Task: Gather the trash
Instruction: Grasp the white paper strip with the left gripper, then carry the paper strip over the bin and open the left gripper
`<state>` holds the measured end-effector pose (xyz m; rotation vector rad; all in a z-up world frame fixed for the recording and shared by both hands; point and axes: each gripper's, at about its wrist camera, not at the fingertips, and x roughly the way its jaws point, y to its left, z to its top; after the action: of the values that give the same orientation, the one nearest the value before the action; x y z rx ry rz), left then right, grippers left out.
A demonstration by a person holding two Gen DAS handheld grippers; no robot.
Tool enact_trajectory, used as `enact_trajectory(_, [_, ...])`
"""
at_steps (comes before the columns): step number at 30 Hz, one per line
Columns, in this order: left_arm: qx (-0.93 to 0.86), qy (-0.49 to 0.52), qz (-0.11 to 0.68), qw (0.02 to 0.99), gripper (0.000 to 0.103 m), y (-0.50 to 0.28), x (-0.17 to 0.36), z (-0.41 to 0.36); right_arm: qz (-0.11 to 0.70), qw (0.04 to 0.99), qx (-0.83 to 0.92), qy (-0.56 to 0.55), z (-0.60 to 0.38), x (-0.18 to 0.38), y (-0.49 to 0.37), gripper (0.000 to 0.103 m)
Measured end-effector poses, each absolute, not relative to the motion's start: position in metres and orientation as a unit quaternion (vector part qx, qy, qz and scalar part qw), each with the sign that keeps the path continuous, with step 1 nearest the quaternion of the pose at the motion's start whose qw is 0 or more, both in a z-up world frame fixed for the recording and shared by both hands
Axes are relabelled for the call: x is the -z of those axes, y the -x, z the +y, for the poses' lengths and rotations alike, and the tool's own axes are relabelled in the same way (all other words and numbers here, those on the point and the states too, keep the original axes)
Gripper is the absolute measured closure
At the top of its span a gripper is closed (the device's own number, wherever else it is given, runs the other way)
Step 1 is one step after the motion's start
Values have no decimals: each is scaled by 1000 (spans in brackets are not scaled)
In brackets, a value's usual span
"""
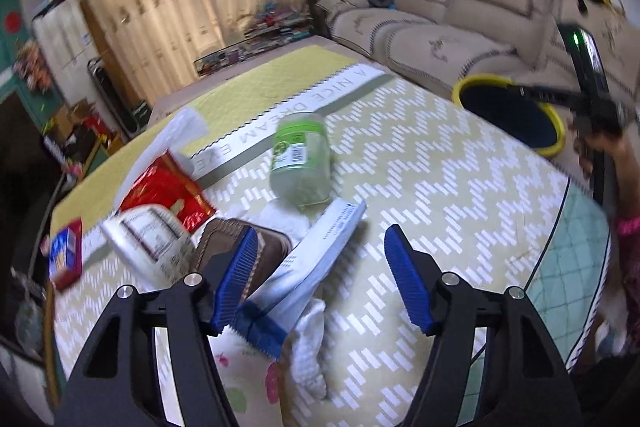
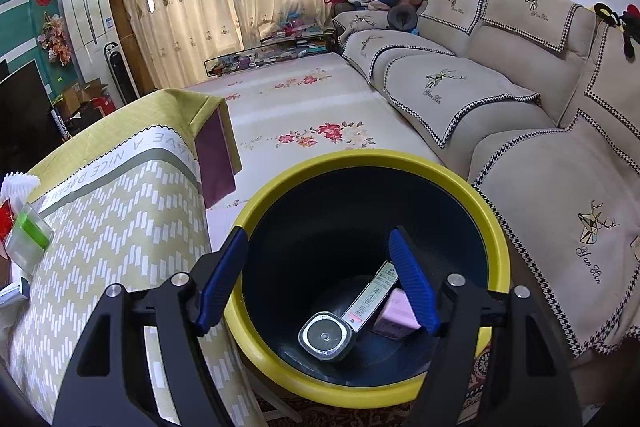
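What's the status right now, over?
Left hand-held gripper open over white packet. Right hand-held gripper open, empty, above yellow bin. Brown wallet crowds packet.

One green-labelled jar (image 1: 300, 163), one red packet (image 1: 166, 191), one yellow-rimmed bin (image 2: 366, 267), two cartons (image 2: 376, 293) inside it

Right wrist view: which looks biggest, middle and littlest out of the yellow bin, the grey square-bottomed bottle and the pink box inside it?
1. Yellow-rimmed round bin, by far.
2. Grey square-bottomed bottle lying inside it.
3. Pink box, partly hidden behind a blue fingertip, so its place is unsure.
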<state>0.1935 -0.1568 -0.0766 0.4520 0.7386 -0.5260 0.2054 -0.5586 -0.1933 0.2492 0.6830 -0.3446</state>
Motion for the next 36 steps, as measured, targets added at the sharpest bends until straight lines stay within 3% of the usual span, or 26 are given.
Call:
enact_trajectory(15, [245,-300,384,838,74,-213,110,-189,338,917,168,-130,-568,198,-204,34])
enact_trajectory(18, [239,-303,383,839,77,-215,110,-189,339,916,167,-131,-568,200,-204,34])
enact_trajectory(25, [233,-290,359,856,94,-214,90,-184,338,917,161,-135,-568,200,-203,34])
enact_trajectory(36, [251,-210,305,894,95,-196,3,-160,322,923,150,-150,-570,190,-189,34])
